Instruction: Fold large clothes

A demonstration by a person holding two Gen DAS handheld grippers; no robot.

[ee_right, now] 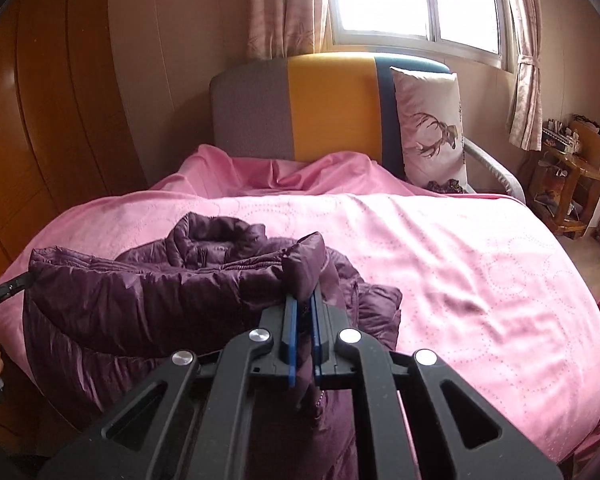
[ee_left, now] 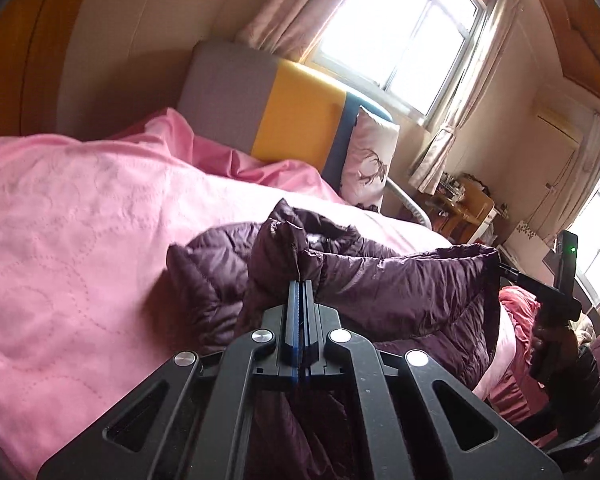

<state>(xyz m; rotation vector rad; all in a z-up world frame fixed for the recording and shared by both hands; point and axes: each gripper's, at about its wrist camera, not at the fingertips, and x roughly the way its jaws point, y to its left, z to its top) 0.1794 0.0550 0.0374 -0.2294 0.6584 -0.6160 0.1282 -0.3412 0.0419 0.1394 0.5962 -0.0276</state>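
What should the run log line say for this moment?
left tool: shut on purple jacket | right tool: shut on purple jacket | jacket partly lifted off pink bedspread

I see the dark purple quilted puffer jacket lying crumpled on the pink bedspread (collar toward the headboard), its near hem lifted and stretched taut.

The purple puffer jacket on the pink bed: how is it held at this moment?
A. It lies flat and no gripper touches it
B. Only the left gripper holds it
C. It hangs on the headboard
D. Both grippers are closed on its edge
D: the left gripper and the right gripper each pinch the edge of the purple jacket.
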